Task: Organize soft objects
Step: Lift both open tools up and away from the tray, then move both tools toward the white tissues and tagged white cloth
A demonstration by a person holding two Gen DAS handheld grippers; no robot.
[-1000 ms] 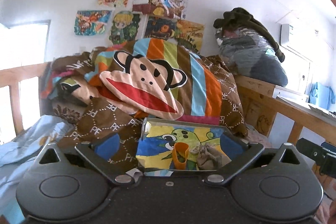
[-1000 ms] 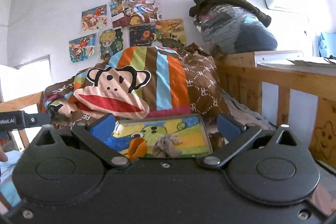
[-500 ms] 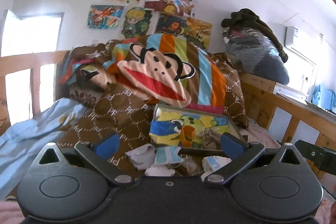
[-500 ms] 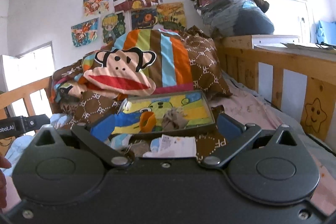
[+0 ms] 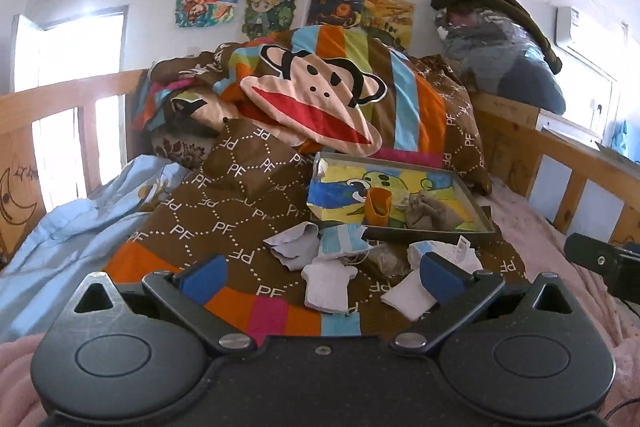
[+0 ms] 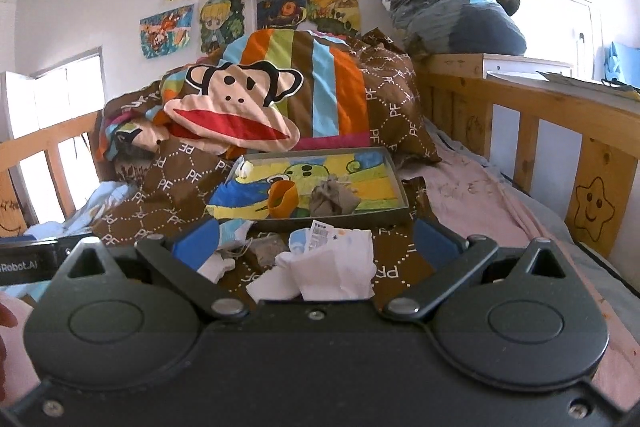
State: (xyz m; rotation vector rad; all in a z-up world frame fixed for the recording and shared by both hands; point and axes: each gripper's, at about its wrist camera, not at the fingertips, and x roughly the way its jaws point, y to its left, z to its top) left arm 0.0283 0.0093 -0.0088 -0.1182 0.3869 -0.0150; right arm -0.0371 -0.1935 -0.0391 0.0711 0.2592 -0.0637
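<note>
Socks [image 5: 328,281] lie loose on the brown quilt [image 5: 224,215], just short of the tray [image 5: 472,203]. In the left wrist view the left tongs [image 5: 320,273] gape wide and empty, a white sock dead ahead. In the right wrist view the right tongs [image 6: 316,241] are equally wide and empty, the white socks [image 6: 332,267] right between their tips, so nearer.

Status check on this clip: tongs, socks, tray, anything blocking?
Both tongs open, empty: left, right. Loose socks on the brown quilt before the tray. Tray holds orange sock, grey sock. Nothing blocking.
</note>
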